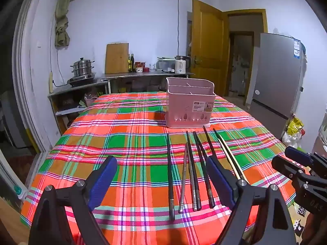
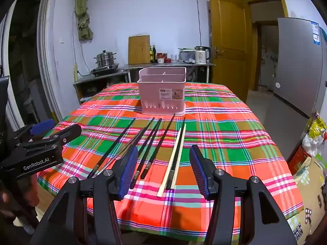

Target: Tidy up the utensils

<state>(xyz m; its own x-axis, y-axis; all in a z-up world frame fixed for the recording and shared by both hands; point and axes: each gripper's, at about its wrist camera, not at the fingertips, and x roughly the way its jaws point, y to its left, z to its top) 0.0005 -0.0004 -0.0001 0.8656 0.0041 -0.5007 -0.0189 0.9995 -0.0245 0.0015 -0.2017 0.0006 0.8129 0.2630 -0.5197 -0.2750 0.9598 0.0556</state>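
the chopsticks (image 1: 192, 173) lie side by side on the table (image 1: 126, 134) just before the pink basket (image 1: 189, 104), tips toward it, ready for sorting. left hand-held gripper (image 1: 161, 178) and right hand-held gripper (image 2: 163, 167) hover released, empty, nearer than the basket.

Your two black handheld grippers with blue ribbed pads

Your left gripper (image 1: 161, 175) and right gripper (image 2: 161, 169) share black angular arms, round silver screws at the joints and blue ridged fingers (image 2: 127, 171). White "GenRobot.AI" lettering marks the side of the left one's body.
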